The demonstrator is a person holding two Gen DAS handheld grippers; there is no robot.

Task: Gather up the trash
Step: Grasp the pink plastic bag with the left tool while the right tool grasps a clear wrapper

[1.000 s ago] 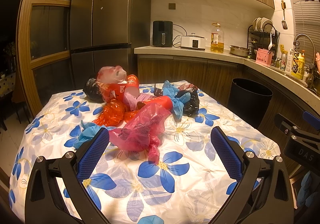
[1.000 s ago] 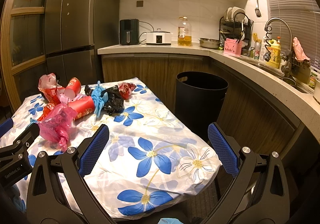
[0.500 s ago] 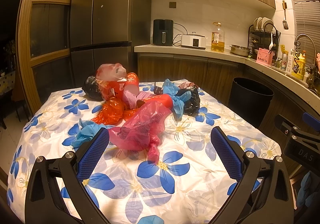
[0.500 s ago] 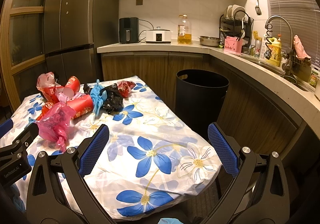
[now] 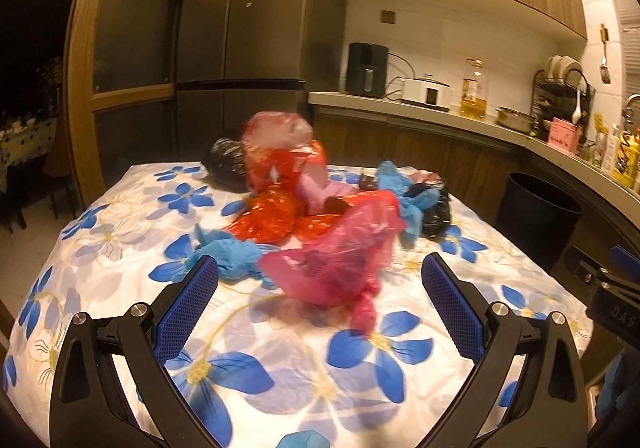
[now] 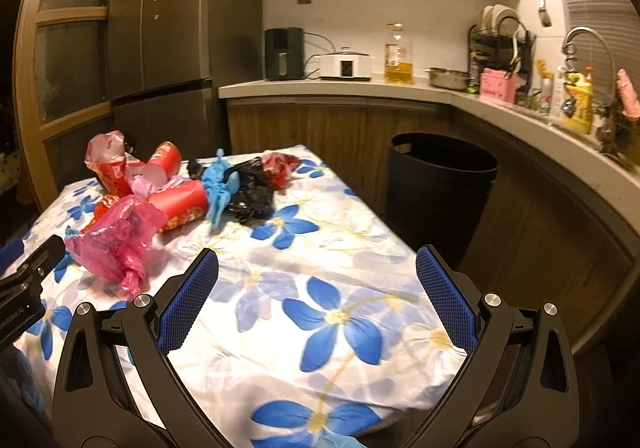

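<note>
A bench (image 5: pixel 100 248) under a white cloth with blue flowers carries the trash in a heap toward its far left part. From left to right in the right wrist view: a crumpled pink bag (image 6: pixel 116 244) nearest the front, a pale bag (image 6: pixel 106 147) on red wrappers behind it, a red paper cup (image 6: pixel 164 165) lying on its side, a second red cup (image 6: pixel 180 203) beside it, a blue glove (image 6: pixel 218 187), a black bag (image 6: pixel 252 195) touching the glove, and a red wrapper (image 6: pixel 280 167) at the far end. The left tool (image 5: pixel 318 284) hangs above the cloth, spread wide and holding nothing, with the pink bag just ahead between its fingers. The right tool (image 6: pixel 316 282) is equally wide and empty, over bare cloth, well apart from the heap. A black bin (image 6: pixel 440 183) stands on the floor just right of the bench.
</note>
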